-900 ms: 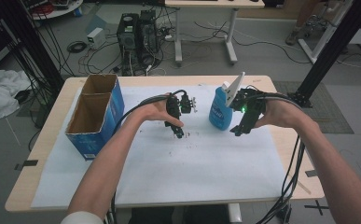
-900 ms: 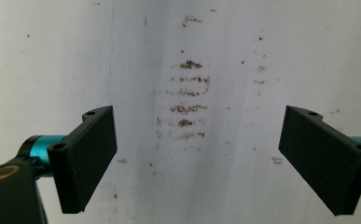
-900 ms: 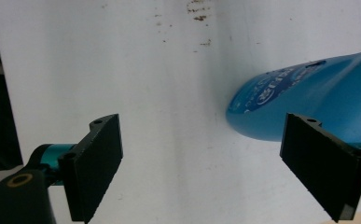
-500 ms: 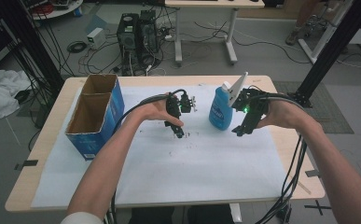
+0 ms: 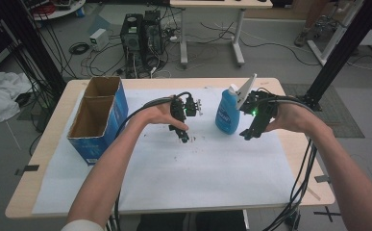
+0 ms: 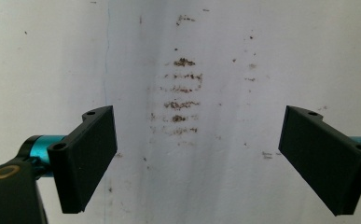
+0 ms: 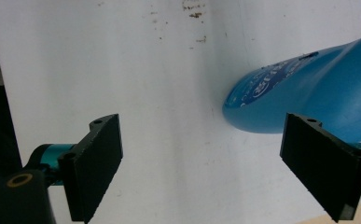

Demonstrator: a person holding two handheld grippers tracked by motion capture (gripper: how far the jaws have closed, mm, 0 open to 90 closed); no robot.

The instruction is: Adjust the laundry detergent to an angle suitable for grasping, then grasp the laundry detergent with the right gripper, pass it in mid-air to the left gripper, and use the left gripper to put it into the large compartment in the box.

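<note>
Your blue bottle (image 5: 228,111) stands upright right of centre in the high view, likely so a claw can take it from the side. Your right gripper (image 5: 249,135) hangs just beside it, jaws spread wide and empty, the bottle's base (image 7: 304,100) at the right of its own view. Your left gripper (image 5: 182,136) points down at centre over brown crumbs (image 6: 182,95) on the white paper (image 5: 212,178), jaws also wide, holding nothing. Both wrists are bent, forearms angled in from the bottom.
</note>
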